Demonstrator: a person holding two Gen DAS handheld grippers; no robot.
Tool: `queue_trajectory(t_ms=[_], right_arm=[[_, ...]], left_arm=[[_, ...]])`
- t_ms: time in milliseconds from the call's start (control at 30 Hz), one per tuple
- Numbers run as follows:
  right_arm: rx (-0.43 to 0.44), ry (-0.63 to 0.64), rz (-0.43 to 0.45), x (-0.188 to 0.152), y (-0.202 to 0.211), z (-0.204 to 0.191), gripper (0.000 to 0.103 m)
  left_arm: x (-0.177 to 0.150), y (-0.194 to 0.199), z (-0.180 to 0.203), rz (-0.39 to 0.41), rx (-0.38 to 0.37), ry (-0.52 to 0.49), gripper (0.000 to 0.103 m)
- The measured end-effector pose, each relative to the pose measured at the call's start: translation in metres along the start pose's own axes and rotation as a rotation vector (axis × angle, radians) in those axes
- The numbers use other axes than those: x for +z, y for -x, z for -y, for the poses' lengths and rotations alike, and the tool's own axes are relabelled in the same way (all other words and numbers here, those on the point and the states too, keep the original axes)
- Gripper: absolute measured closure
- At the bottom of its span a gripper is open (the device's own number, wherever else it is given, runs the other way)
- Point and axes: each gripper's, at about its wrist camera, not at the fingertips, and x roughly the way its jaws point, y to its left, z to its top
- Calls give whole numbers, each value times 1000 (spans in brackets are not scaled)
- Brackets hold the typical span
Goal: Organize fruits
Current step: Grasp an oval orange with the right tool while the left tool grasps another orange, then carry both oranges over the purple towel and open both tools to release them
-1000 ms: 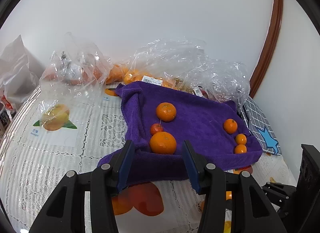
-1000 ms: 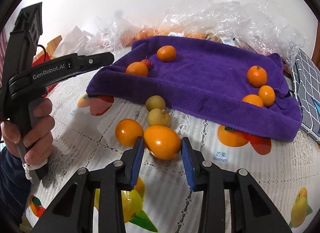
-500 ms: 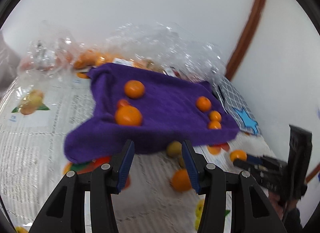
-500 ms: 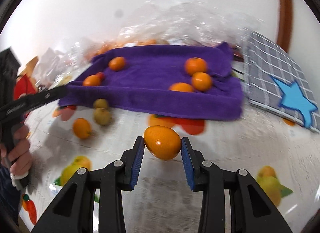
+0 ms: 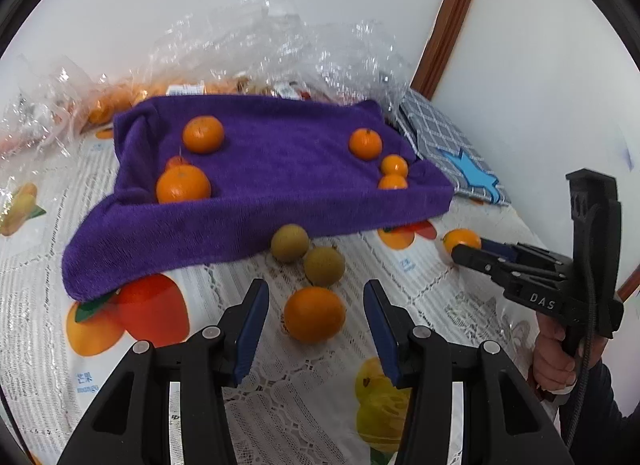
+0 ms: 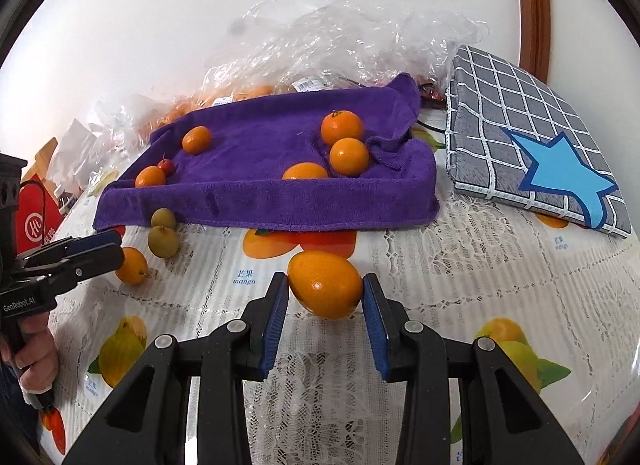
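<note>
**Right tool grips an oval orange; left tool gapes over a loose one**

The right tool (image 6: 325,293) is closed on an oval orange fruit (image 6: 325,290), its blue pads pressed against both sides of it, in front of the purple towel's near edge. From the left wrist view the same fruit (image 5: 461,240) shows at the tip of the right tool (image 5: 466,251), past the towel's right corner.

The left tool (image 5: 315,315) stands wide apart, holding nothing. A round orange (image 5: 314,314) lies on the bench (image 5: 440,285) between its fingers without touching either pad. Just beyond it two dull yellow-green fruits (image 5: 307,252) lie touching each other, the farther one against the hem of the purple towel (image 5: 280,169).

On the towel, two oranges (image 5: 193,161) and a small red fruit (image 5: 174,162) lie at the left, and three smaller oranges (image 5: 380,161) are bunched near the right edge. Crumpled clear plastic bags (image 5: 288,53) with more orange fruit inside are heaped behind the towel against the wall. A grey checked cushion with a blue star (image 6: 532,153) lies to the right of the towel. The bench wears a lace cloth printed with fruit pictures.
</note>
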Motion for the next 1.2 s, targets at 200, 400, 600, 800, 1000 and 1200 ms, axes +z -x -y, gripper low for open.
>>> queue_trajectory(t_ms=[200, 400, 600, 800, 1000, 1200], right_arm=[[12, -2, -11, 1, -2, 1, 66], [11, -13, -10, 1, -2, 3, 66], [7, -34, -4, 1, -1, 6, 66], [1, -37, 8, 1, 3, 5, 66], [4, -41, 31, 10, 13, 8, 66], [2, -7, 104, 47, 25, 10, 66]], left_arm=[[-1, -14, 5, -74, 39, -27, 60], [0, -6, -3, -33, -9, 18, 70], [1, -1, -3, 4, -20, 24, 71], [3, 9, -8, 54, -25, 57, 71], [5, 25, -22, 115, 0, 116, 71], [22, 36, -39, 157, 62, 172, 71]])
